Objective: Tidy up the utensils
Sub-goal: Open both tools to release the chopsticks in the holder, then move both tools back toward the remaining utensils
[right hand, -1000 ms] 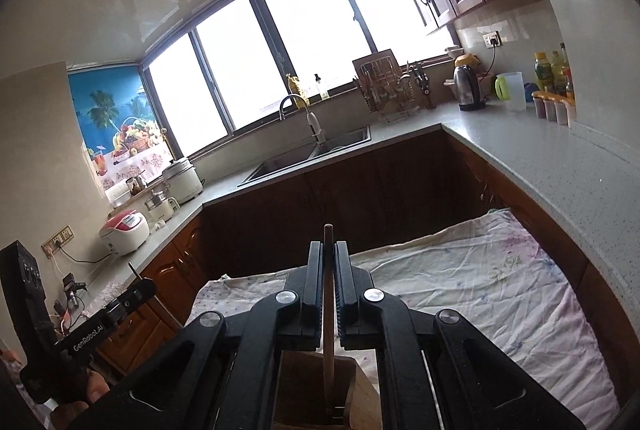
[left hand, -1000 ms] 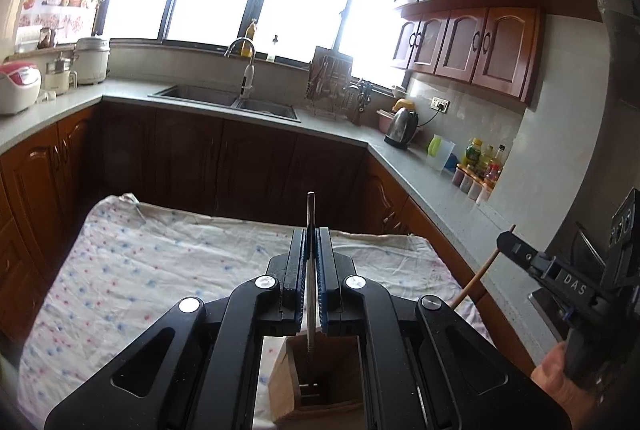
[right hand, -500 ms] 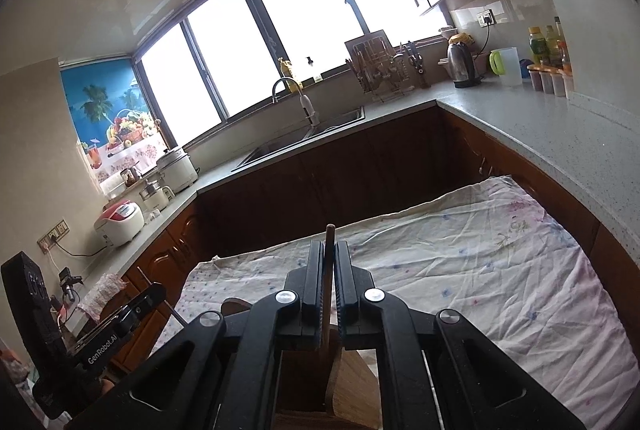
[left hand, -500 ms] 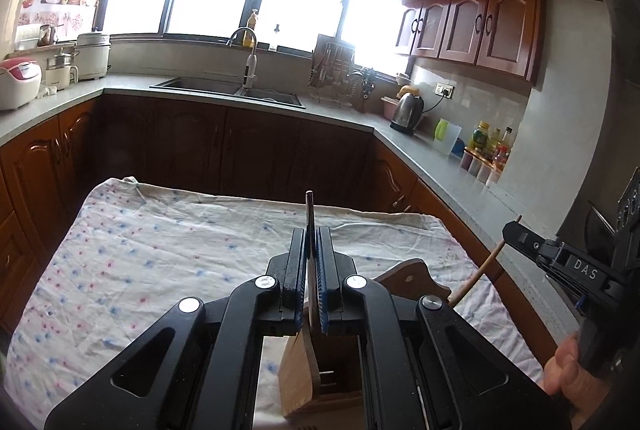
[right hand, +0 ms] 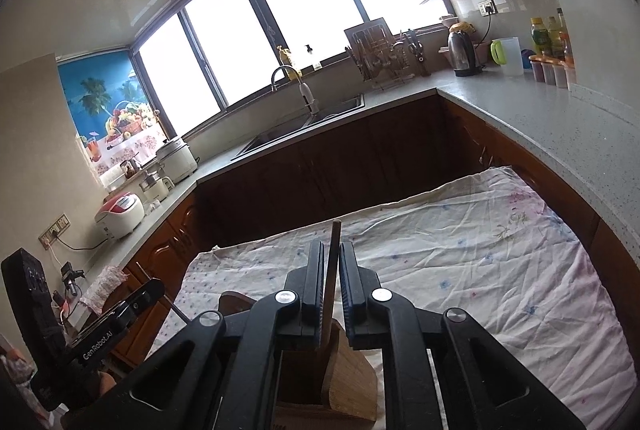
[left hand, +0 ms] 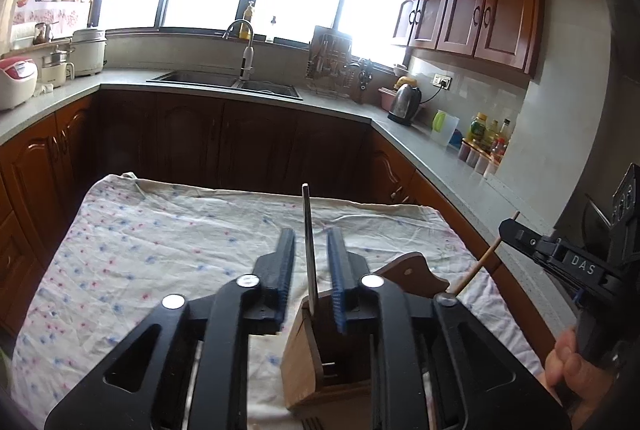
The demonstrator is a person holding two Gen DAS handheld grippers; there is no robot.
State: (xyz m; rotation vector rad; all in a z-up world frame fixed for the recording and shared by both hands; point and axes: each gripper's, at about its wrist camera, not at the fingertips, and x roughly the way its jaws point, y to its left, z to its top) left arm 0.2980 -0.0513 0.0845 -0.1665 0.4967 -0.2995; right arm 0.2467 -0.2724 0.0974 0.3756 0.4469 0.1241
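A wooden utensil holder (left hand: 320,362) stands on the cloth-covered table (left hand: 160,250), below both grippers; it also shows in the right wrist view (right hand: 348,382). My left gripper (left hand: 310,254) is open, its jaws apart on either side of a thin metal utensil handle (left hand: 309,242) that stands upright in the holder. My right gripper (right hand: 330,274) has its jaws slightly parted around a wooden utensil handle (right hand: 331,278) that reaches down into the holder; the left wrist view shows that handle (left hand: 480,262) slanting out of the right gripper (left hand: 516,230).
A floral cloth covers the table (right hand: 480,254). Dark wooden cabinets and a grey counter (left hand: 440,158) run around the table, with a sink (left hand: 224,80), a kettle (left hand: 404,100), bottles (left hand: 486,138) and rice cookers (left hand: 16,80).
My left gripper has opened and let go of the metal utensil, which now stands in the holder. Both grippers have come lower over the holder. The right jaws have parted slightly.
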